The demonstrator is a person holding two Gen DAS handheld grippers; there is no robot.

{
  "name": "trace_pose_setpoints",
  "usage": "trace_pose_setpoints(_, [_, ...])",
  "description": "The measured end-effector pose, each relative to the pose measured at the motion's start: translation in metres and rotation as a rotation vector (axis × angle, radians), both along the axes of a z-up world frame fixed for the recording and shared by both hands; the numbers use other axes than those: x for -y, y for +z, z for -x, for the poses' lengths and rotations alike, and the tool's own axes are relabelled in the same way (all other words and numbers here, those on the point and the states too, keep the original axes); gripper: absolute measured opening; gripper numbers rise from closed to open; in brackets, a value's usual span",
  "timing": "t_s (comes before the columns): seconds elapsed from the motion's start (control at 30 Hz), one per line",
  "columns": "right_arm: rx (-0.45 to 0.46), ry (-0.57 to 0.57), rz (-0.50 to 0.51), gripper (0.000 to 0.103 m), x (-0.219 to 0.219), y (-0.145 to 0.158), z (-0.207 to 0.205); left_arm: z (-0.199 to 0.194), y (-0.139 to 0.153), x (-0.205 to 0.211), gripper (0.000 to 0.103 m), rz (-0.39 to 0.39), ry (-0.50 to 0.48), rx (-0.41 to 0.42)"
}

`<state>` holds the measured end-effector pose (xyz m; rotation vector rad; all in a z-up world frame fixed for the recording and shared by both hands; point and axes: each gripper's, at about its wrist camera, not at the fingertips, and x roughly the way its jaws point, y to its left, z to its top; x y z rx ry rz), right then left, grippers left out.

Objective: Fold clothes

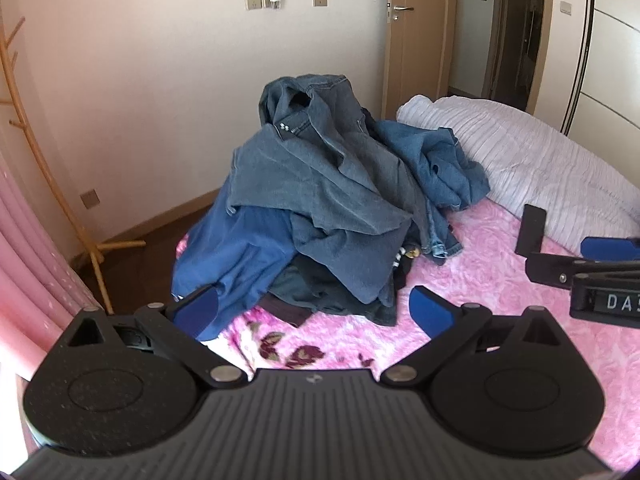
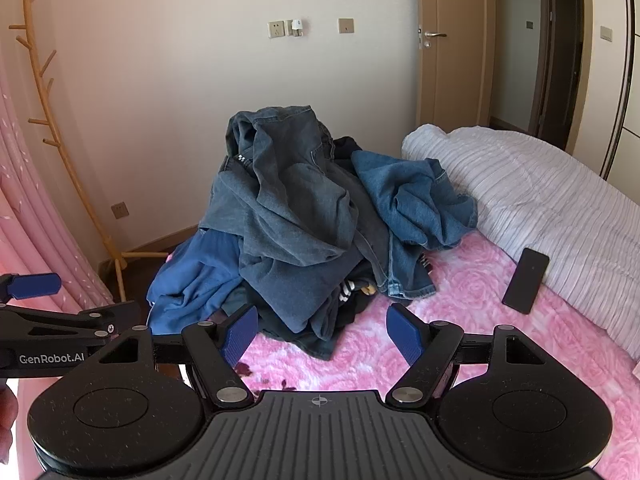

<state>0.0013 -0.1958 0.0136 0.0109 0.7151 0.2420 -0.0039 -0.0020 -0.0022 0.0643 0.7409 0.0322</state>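
A heap of crumpled clothes [image 1: 320, 208] lies on the pink flowered bedspread [image 1: 480, 320]: grey-blue denim on top, a brighter blue garment [image 1: 224, 264] at its left, more denim [image 2: 416, 204] at its right, dark pieces underneath. My left gripper [image 1: 314, 312] stands open just short of the heap's near edge, nothing between its blue pads. My right gripper [image 2: 322, 334] is open too, low over the bedspread in front of the clothes heap [image 2: 296, 224]. Each gripper shows at the side of the other's view.
A black phone [image 2: 526, 280] lies on the bedspread beside a rolled white quilt [image 2: 540, 200] at the right. A wooden coat stand [image 2: 68, 152] and pink curtain [image 2: 36, 240] stand at the left. Behind are a wall and a door [image 2: 448, 40].
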Motion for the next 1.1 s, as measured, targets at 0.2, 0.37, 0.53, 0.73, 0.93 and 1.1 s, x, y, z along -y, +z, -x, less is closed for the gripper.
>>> trace_pose_setpoints(0.2, [-0.002, 0.002, -0.002, 0.074, -0.001, 0.001, -0.001, 0.010, -0.005, 0.005, 0.100, 0.012, 0.001, 0.019])
trace_pose_setpoints(0.37, [-0.001, 0.009, -0.004, 0.074, 0.001, -0.002, 0.002, -0.001, -0.008, -0.003, 0.100, 0.030, -0.004, -0.003])
trace_pose_setpoints(0.53, [-0.004, 0.008, -0.010, 0.074, 0.003, -0.003, 0.001, 0.000, -0.009, -0.003, 0.100, 0.029, -0.008, -0.002])
trace_pose_setpoints(0.73, [-0.003, 0.009, -0.012, 0.074, 0.002, -0.005, 0.001, 0.002, -0.007, -0.002, 0.100, 0.023, -0.008, -0.005])
trace_pose_setpoints(0.93, [-0.006, 0.009, -0.021, 0.074, 0.002, -0.005, 0.001, 0.004, -0.005, -0.002, 0.100, 0.023, -0.009, -0.006])
trace_pose_setpoints(1.1, [-0.005, 0.018, -0.037, 0.074, 0.005, -0.006, 0.000, 0.007, -0.003, -0.002, 0.100, 0.047, 0.000, -0.010])
